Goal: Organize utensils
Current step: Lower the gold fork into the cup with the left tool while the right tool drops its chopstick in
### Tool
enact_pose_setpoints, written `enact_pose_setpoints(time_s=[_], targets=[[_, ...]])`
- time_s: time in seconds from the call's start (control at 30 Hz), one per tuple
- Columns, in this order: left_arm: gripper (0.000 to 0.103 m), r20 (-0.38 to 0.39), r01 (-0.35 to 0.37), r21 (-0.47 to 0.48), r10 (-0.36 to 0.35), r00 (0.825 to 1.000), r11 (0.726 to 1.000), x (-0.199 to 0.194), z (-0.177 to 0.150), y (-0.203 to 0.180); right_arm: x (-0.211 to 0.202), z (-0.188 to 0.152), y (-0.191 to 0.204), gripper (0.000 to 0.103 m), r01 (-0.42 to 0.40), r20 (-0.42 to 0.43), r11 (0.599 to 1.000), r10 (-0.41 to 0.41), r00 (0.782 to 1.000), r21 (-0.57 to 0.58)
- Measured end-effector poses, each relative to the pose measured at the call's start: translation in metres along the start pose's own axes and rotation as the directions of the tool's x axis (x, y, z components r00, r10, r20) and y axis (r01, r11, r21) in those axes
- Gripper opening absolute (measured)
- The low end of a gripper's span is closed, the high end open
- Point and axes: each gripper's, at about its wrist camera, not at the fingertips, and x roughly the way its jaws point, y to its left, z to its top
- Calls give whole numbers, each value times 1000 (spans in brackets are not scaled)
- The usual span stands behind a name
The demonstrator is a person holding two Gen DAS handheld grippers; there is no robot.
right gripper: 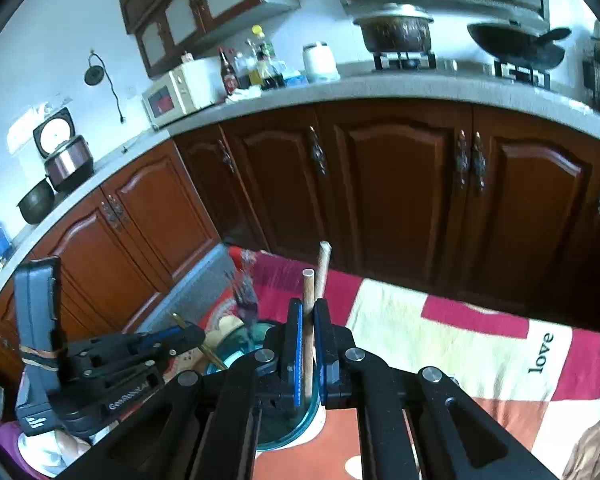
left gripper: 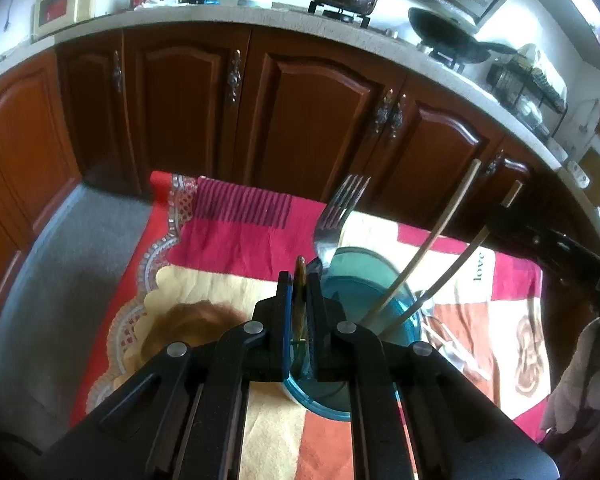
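A translucent blue cup [left gripper: 400,312] stands on the patterned cloth right under both grippers. My left gripper [left gripper: 300,276] is shut on a thin brown-gold utensil handle [left gripper: 300,268] whose lower end reaches down towards the cup. A steel fork [left gripper: 338,216] rises tines-up just behind those fingers; its handle is hidden. My right gripper [right gripper: 308,304] is shut on a pair of wooden chopsticks [right gripper: 309,320], their lower ends inside the cup [right gripper: 296,424]. In the left wrist view the chopsticks [left gripper: 432,236] slant up to the right gripper [left gripper: 498,218]. The right wrist view shows the left gripper [right gripper: 194,334] at lower left.
The red and cream cloth [left gripper: 228,240] covers the table; a few steel utensils [left gripper: 452,348] lie on it right of the cup. Brown cabinets [right gripper: 400,184] and a countertop with pots stand close behind. Grey floor [left gripper: 60,264] lies left. A gloved hand [left gripper: 580,364] is at right.
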Motion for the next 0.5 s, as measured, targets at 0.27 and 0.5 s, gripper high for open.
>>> enact_pose_setpoints(time_s=[0.27, 0.5], targets=[[6, -17, -18, 9, 18, 1000, 1000, 11, -2, 0, 9, 0, -9, 5, -19, 3, 999, 19, 1000, 33], [6, -5, -24, 3, 24, 1000, 1000, 6, -2, 0, 7, -9, -11, 26, -17, -15, 998, 18, 1000, 52]])
